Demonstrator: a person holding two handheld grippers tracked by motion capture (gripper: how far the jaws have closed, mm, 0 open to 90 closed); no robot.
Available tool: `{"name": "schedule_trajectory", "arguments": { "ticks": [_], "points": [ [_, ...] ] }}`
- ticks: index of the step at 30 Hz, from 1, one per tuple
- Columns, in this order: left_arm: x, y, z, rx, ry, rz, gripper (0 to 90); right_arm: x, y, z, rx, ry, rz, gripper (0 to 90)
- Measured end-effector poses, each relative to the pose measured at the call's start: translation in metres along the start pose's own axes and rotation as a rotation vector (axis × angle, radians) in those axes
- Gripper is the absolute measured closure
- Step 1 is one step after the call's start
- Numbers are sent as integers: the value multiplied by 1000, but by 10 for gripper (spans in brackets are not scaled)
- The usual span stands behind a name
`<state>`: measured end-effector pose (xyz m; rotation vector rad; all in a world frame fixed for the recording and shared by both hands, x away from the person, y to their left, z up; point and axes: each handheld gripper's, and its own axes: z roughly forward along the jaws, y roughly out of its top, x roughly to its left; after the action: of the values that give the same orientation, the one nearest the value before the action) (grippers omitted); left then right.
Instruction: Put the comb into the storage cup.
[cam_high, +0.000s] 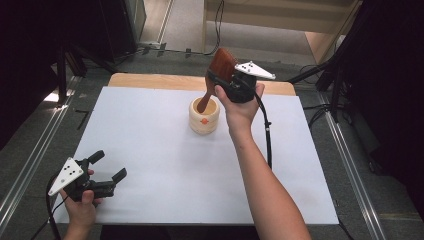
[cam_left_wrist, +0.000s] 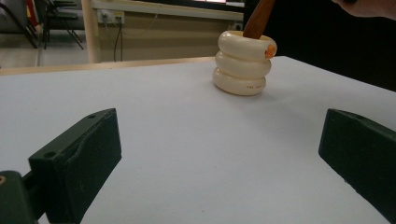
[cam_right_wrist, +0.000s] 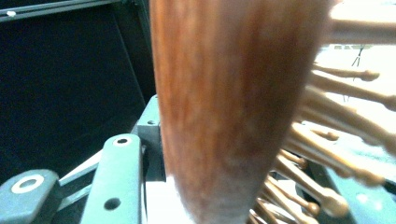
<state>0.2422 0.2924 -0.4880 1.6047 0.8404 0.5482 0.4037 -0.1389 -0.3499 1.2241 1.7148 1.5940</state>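
A brown wooden hairbrush (cam_high: 222, 62) stands tilted, its handle tip down inside a cream ribbed cup (cam_high: 204, 120) at the back middle of the white table top (cam_high: 150, 140). My right gripper (cam_high: 220, 80) is shut on the brush's head just above the cup. In the right gripper view the brush's smooth back (cam_right_wrist: 233, 93) is clamped close to the camera, with wooden bristles (cam_right_wrist: 327, 116) sticking out to the right beside one grey finger (cam_right_wrist: 116, 182). My left gripper (cam_high: 110, 165) rests low at the front left, open with nothing between its fingers. In the left gripper view it (cam_left_wrist: 219, 154) faces the cup (cam_left_wrist: 243, 65) and the brush handle (cam_left_wrist: 259, 18).
A wooden table edge (cam_high: 150, 80) shows behind the white sheet. The right gripper's cable (cam_high: 267, 135) hangs down along the forearm over the sheet. Dark stands and cables lie on the floor around the table.
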Motion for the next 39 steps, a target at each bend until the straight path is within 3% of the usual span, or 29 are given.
{"name": "schedule_trajectory", "arguments": {
  "ticks": [39],
  "points": [
    [-1,0,0,4,-5,7,0,-6,-40,27,88,-20,49,500]
  ]
}}
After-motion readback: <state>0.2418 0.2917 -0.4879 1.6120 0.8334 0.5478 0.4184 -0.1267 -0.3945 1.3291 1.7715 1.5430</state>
